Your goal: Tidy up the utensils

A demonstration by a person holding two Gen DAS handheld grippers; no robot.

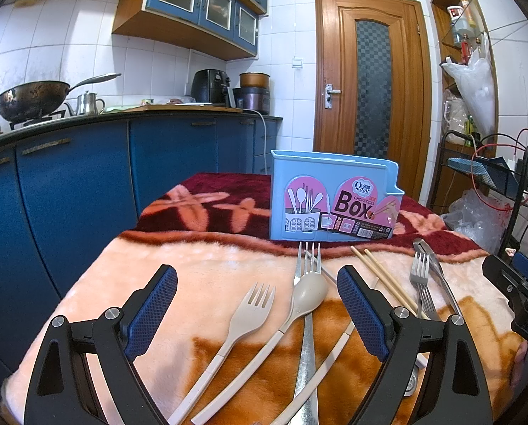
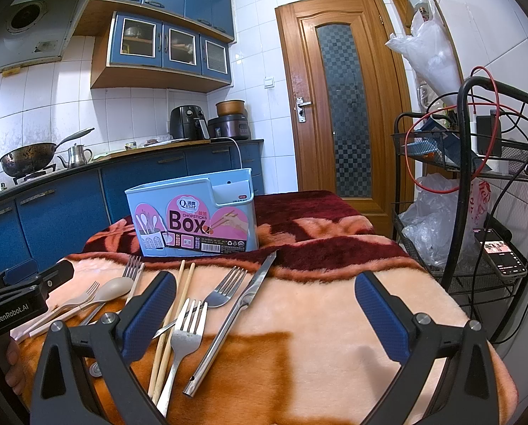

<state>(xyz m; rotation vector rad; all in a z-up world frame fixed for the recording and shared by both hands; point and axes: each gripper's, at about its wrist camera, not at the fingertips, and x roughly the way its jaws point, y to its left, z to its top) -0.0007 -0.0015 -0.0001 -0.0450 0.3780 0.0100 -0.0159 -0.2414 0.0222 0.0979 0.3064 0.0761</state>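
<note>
The left gripper [image 1: 256, 313], jaws apart and empty, hovers over the beige plastic fork [image 1: 242, 322] and beige plastic spoon [image 1: 301, 302] at lower centre; it should take one handle squarely. Further right, the right gripper [image 2: 265, 313], jaws also apart, straddles steel forks [image 2: 187, 333]. The pale-blue plastic chopsticks box [image 1: 334, 200] stands upright mid-frame.

Bright, even indoor light in both views, slightly cool cast. Glossy white wall tiles [image 1: 97, 32] show soft sheen, no harsh glare. Dark shadow band crosses the fluffy peach-and-orange blanket [image 2: 299, 354] toward 6 o'clock. Heavy fisheye bending; black vignette at corners. Focus sharp centrally, softening toward the rims. No motion blur.
</note>
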